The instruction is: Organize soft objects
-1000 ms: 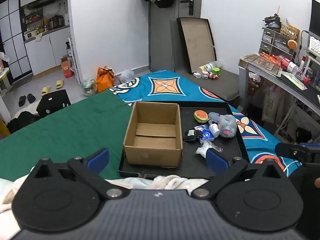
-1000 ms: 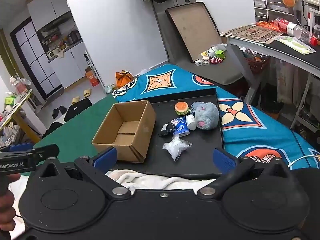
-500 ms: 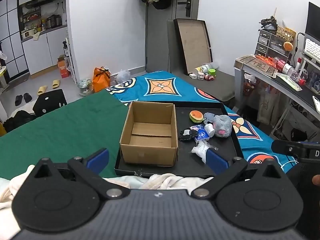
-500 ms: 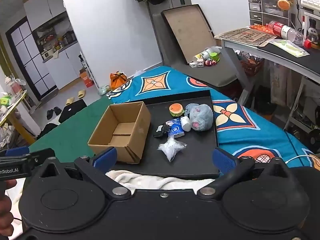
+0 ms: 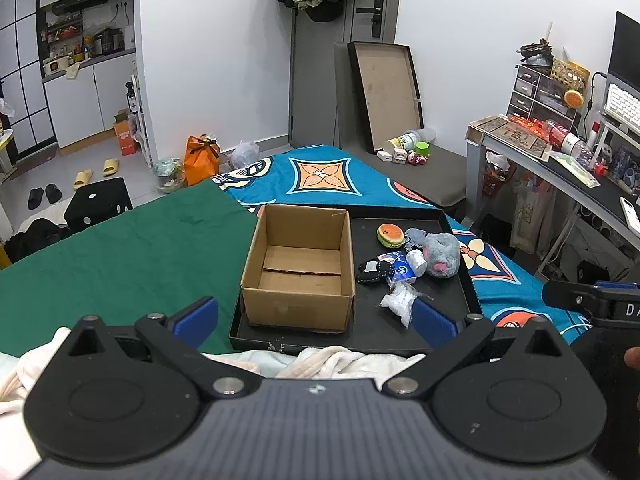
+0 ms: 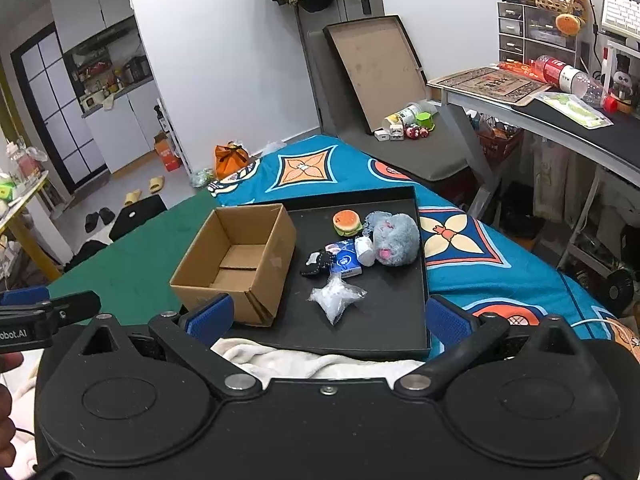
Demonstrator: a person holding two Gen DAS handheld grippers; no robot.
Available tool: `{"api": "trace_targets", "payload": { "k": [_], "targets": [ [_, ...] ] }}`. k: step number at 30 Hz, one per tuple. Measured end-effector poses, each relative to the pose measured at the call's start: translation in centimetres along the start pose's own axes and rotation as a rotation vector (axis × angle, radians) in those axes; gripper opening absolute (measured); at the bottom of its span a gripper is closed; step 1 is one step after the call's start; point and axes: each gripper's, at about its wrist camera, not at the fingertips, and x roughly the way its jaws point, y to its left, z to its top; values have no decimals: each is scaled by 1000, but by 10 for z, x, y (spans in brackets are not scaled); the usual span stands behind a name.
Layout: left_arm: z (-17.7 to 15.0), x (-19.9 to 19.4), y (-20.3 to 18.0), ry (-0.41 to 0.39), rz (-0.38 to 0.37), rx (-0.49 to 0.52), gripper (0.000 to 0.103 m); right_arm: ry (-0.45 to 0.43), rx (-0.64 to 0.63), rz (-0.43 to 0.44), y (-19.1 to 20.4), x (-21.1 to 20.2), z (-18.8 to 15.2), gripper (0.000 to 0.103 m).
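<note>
Cardboard, plain and brown: an open box (image 5: 298, 272) sits on the left part of a black tray (image 5: 456, 280), its inside bare. To its right on the tray lies a loose huddle of small things, a burger-shaped squishy (image 5: 389, 235) furthest back, a grey plush mouse (image 5: 440, 254) beside it, a white roll (image 5: 416, 261) touching the mouse, a blue tissue pack (image 5: 400, 272), a small black pouch (image 5: 372, 271) and, nearest the viewer, a crumpled clear plastic bag (image 5: 398, 304). Both grippers hang low at the bottom of their frames, well short of the tray, over a cream blanket (image 5: 340, 360) (it bunches against the tray's near edge). The left gripper (image 5: 314, 316) has its blue pads (image 5: 196, 316) spread wide with nothing between them, the box lying straight ahead in the middle of its frame. The right gripper (image 6: 328, 316) is likewise splayed and empty; in its view the plastic bag (image 6: 336, 298) lies just ahead at centre, the mouse (image 6: 394, 240) and squishy (image 6: 347, 222) further up. Under the tray, a green cloth (image 5: 112, 256) to the left meets a blue patterned cover (image 5: 320, 176) behind.
</note>
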Motion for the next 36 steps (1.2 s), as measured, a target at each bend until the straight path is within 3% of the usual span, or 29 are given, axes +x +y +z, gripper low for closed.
{"api": "trace_targets", "payload": {
  "k": [36],
  "targets": [
    [-4,-3,2,12,-4,4,102,-8,-15,1,5,-5,-3,103]
  ]
}}
